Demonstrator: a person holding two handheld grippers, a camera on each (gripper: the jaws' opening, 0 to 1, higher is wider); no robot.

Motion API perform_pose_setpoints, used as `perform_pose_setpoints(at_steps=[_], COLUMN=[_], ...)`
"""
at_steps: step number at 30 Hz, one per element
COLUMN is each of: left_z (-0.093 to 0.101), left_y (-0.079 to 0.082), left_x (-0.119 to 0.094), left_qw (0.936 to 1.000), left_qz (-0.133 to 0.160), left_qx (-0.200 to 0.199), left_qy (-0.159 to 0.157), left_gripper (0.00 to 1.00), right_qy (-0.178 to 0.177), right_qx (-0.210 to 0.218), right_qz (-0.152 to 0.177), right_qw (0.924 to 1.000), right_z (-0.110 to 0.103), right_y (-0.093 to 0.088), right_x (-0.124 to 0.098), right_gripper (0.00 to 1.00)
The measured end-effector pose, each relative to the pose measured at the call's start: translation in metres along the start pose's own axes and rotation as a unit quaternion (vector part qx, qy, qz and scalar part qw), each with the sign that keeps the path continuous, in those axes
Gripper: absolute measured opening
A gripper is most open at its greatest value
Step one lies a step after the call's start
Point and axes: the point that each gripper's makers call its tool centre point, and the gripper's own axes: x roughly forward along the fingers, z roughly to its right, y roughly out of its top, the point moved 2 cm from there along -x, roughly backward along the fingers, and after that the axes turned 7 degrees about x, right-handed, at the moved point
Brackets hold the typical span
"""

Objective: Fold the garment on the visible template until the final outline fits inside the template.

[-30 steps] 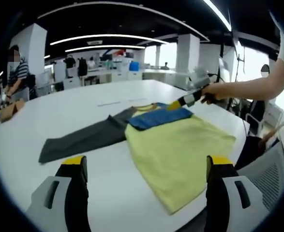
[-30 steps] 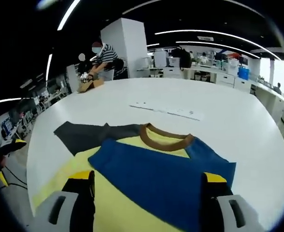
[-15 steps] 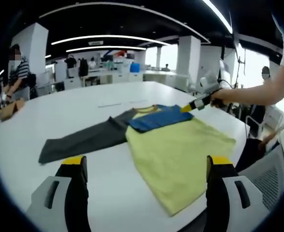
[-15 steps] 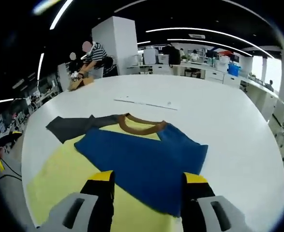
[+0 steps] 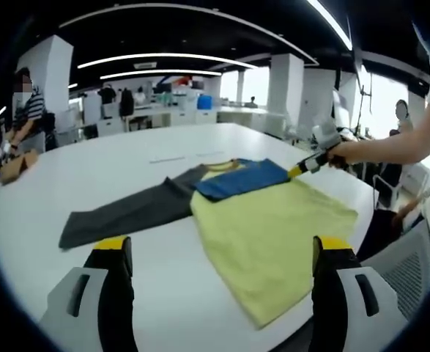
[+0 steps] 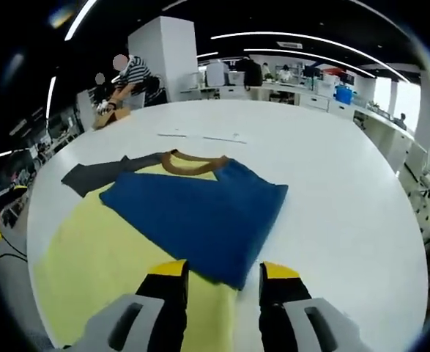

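Our shirt (image 5: 266, 224) lies flat, collar (image 6: 193, 163) toward upper frame, grey sleeve (image 5: 130, 209) stretching left; left gripper (image 5: 218, 253) gapes; right gripper (image 6: 224, 270) narrowed, grip unclear.

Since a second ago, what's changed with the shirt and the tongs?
The right tongs narrowed their jaws and drew back from over the blue sleeve, now at its corner; whether they grip it is unclear. The left tongs stayed wide open, and the yellow shirt and grey sleeve lie as before.
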Motion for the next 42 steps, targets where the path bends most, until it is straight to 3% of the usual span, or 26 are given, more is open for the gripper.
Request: perform_pose_setpoints(at_steps=[6, 23, 42], left_z=[-0.002, -0.003, -0.007], left_y=[0.001, 0.001, -0.001], left_x=[0.0, 0.0, -0.005], left_qw=[1.0, 1.0, 0.9999], left_qz=[0.001, -0.002, -0.003], left_qx=[-0.001, -0.001, -0.002], left_qy=[0.002, 0.005, 0.012], left_gripper=[0.99, 0.99, 0.99], right_qy=[-0.009, -0.016, -0.035], right_qx=[0.001, 0.025, 0.002], right_qz=[-0.007, -0.009, -0.01], right_qw=[0.9999, 0.9995, 0.9994], right_z=[0.003, 0.009, 0.017], right_y=[-0.009, -0.016, -0.018], right_x=[-0.004, -0.001, -0.002], right_gripper=[0.19, 0.04, 0.0])
